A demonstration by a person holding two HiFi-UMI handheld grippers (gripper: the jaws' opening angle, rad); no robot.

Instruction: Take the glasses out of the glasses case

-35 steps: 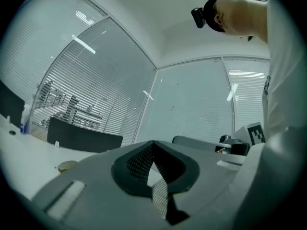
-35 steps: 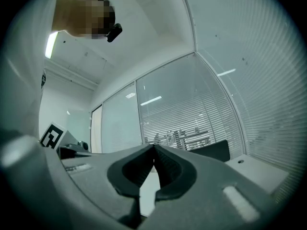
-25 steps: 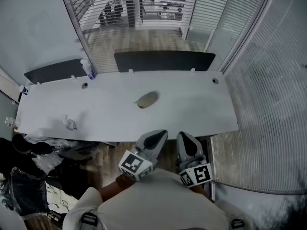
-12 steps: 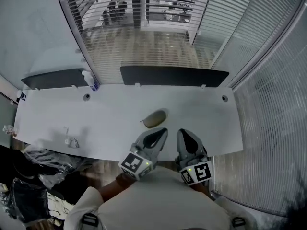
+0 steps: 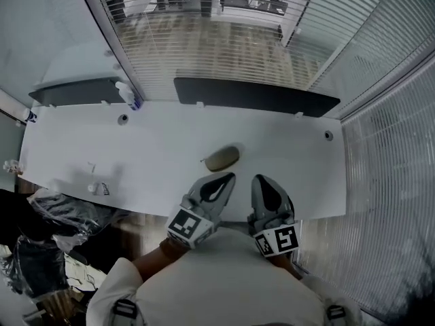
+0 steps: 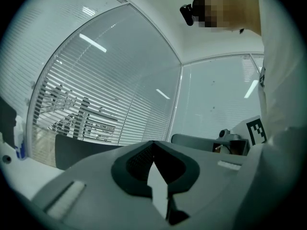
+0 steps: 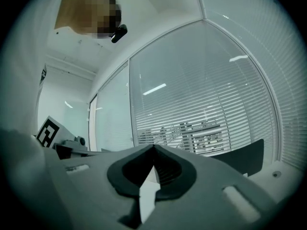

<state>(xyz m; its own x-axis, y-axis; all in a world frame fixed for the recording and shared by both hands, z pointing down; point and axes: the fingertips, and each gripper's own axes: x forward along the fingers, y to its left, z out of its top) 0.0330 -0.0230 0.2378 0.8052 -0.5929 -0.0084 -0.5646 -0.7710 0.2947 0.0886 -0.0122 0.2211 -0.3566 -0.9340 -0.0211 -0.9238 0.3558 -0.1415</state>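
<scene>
A closed olive-grey glasses case (image 5: pixel 222 158) lies on the white table (image 5: pixel 156 148), a little in front of centre. My left gripper (image 5: pixel 228 176) points forward just short of the case, its tips close to the case's near side without touching. Beside it, to the right, my right gripper (image 5: pixel 261 178) also points forward over the table's near edge. Both are shut with nothing held. In the left gripper view the left gripper (image 6: pixel 153 143) has its jaws together, as does the right gripper (image 7: pixel 154 147) in the right gripper view. Neither gripper view shows the case.
A small bottle (image 5: pixel 128 95) stands at the table's far left edge, between two dark panels (image 5: pixel 255 95) behind the table. Small clutter (image 5: pixel 100 187) sits at the near left. Plastic bags (image 5: pixel 68 212) lie below the table's left side. Glass walls with blinds surround the table.
The view and both grippers have advanced toward the table. The case, earlier well ahead, now lies just past the gripper tips, which have crossed the table's near edge. Jaws stayed shut.
</scene>
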